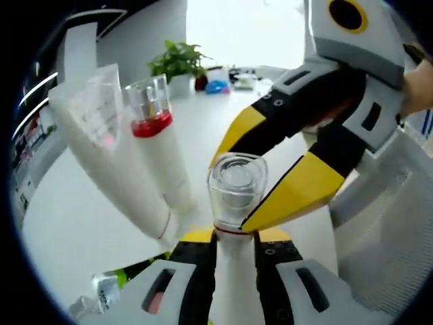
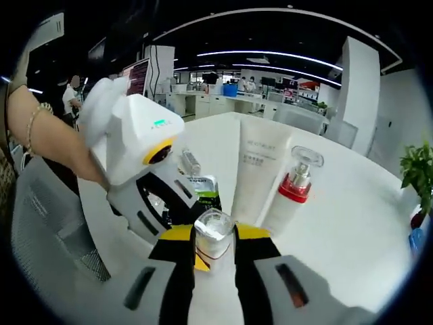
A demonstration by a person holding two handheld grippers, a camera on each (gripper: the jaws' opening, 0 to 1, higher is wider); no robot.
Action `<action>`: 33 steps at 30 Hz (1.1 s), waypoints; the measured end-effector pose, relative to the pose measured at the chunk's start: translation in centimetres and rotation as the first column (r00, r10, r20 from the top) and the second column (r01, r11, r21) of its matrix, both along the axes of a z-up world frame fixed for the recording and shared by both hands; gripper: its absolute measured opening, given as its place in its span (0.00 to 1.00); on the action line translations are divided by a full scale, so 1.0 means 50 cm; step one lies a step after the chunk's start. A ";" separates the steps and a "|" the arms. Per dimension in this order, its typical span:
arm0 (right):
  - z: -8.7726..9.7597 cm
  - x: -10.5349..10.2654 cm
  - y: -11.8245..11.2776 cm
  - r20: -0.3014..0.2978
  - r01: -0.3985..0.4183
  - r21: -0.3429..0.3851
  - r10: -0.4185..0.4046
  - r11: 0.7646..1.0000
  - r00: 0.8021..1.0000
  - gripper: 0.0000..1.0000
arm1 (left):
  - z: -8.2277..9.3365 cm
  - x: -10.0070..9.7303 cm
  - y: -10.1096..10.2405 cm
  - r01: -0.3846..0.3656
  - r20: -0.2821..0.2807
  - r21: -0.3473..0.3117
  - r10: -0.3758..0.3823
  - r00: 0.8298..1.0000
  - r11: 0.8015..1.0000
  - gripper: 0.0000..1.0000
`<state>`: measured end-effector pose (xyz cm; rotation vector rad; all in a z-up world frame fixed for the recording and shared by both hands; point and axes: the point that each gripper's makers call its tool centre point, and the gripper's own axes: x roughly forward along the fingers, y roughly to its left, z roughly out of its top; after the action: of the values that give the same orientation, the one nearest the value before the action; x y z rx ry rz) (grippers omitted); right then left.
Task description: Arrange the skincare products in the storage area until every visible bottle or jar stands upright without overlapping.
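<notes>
The white bottle with a clear faceted cap (image 1: 235,186) runs lengthwise out between the left gripper (image 1: 235,237) jaws, clamped by its body, cap pointing forward. The right gripper (image 1: 270,183) closes narrowly around that same cap. Just beyond stand a white squeeze tube (image 2: 256,169) and a red-collared pump bottle (image 2: 291,189).

tube (image 2: 256,177) left of pump bottle (image 2: 291,191) | both on table (image 2: 352,223)
</notes>
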<state>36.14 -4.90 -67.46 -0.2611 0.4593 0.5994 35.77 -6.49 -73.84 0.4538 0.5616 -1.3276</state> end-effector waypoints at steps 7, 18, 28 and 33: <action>0.001 0.030 -0.033 0.018 0.036 -0.003 -0.036 0.999 0.999 0.21 | -0.004 0.028 -0.032 -0.024 0.002 -0.016 0.024 1.000 1.000 0.18; 0.002 0.058 -0.055 0.029 0.038 0.000 -0.038 0.999 0.999 0.21 | -0.012 0.060 -0.057 -0.058 0.035 -0.014 0.058 0.998 0.998 0.19; 0.002 0.063 -0.069 0.049 0.028 -0.009 -0.028 1.000 0.998 0.21 | -0.015 0.070 -0.071 -0.077 0.037 -0.017 0.078 0.996 0.997 0.19; 0.002 0.067 -0.073 0.060 0.019 0.007 -0.019 1.000 0.998 0.21 | -0.016 0.073 -0.073 -0.081 0.036 -0.016 0.082 0.996 0.997 0.19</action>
<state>39.51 -8.53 -67.36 -0.2674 0.4019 0.5732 39.40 -10.13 -74.62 0.4384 0.5348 -1.2422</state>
